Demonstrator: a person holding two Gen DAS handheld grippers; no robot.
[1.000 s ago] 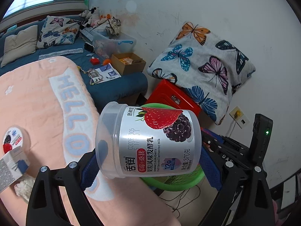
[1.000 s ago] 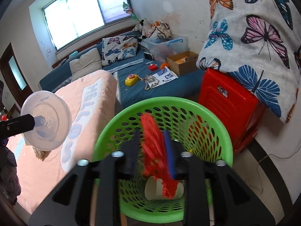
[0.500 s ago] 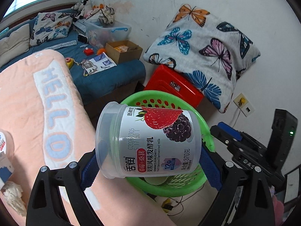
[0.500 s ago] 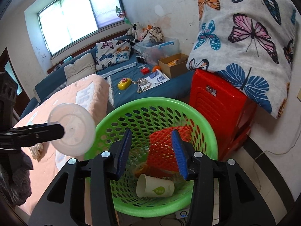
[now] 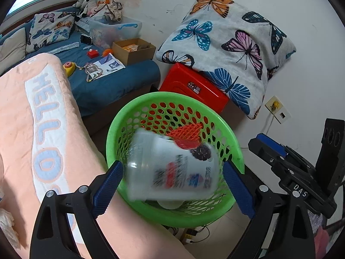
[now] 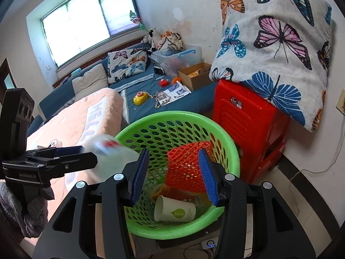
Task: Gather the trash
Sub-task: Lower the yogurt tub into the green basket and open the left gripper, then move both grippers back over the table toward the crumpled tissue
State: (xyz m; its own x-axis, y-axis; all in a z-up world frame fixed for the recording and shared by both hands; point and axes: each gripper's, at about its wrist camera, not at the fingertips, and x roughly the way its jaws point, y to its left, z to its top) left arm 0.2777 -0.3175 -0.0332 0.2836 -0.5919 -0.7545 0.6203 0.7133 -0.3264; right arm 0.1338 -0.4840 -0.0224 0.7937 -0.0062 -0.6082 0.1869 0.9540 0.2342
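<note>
My left gripper [image 5: 172,183] stands wide, the blurred yogurt tub [image 5: 172,168] dropping free between its pads over the green basket [image 5: 234,151]. My right gripper [image 6: 173,172] hangs part-open and empty above the red mesh [image 6: 185,164]. This drop looks finished; next I need more trash from the bed [image 5: 32,118].

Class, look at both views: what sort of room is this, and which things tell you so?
Most likely a lived-in bedroom or family room: a blue mattress strewn with toys, butterfly cushions under a window, and soft toys piled by the wall.
</note>
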